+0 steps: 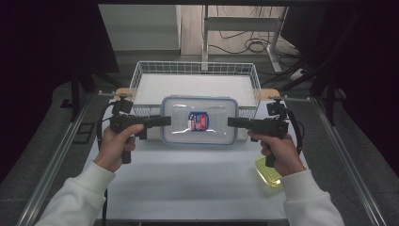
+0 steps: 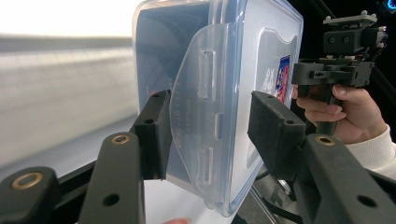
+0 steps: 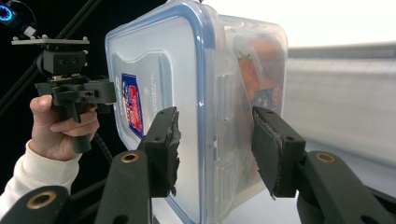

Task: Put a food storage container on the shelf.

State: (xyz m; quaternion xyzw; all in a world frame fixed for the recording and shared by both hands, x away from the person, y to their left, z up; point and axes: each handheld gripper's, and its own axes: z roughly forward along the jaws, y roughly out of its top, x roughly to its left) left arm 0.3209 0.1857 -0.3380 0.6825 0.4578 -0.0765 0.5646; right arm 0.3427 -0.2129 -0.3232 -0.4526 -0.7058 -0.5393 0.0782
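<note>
While both hands come in from the bottom of the high view, the left gripper [image 1: 164,120] sits at centre-left, its jaws pinching the left end of the clear lidded container [image 1: 199,120] right over the side latch flap [image 2: 201,140]. In the left gripper view the two black pads sit against the box on either side of that flap, so that's a real clamp, not a hover.

Middle of the frame: the container hangs level between the two tools, overlapping the front edge of the wire basket [image 1: 195,68] at upper centre, with a red-and-blue label [image 1: 199,121] on the lid.

Centre-right, the right gripper [image 1: 230,122] is clamped on the other end the same way, pads on both faces. Down at lower right there's a yellow-green lid [image 1: 267,173] lying on the white table [image 1: 188,188], partly under the right hand [image 1: 278,149].

Looks like the two-handed carry step to me, probably heading into the basket. Next move needs both hands travelling together and level, or the box twists out of one grip.
</note>
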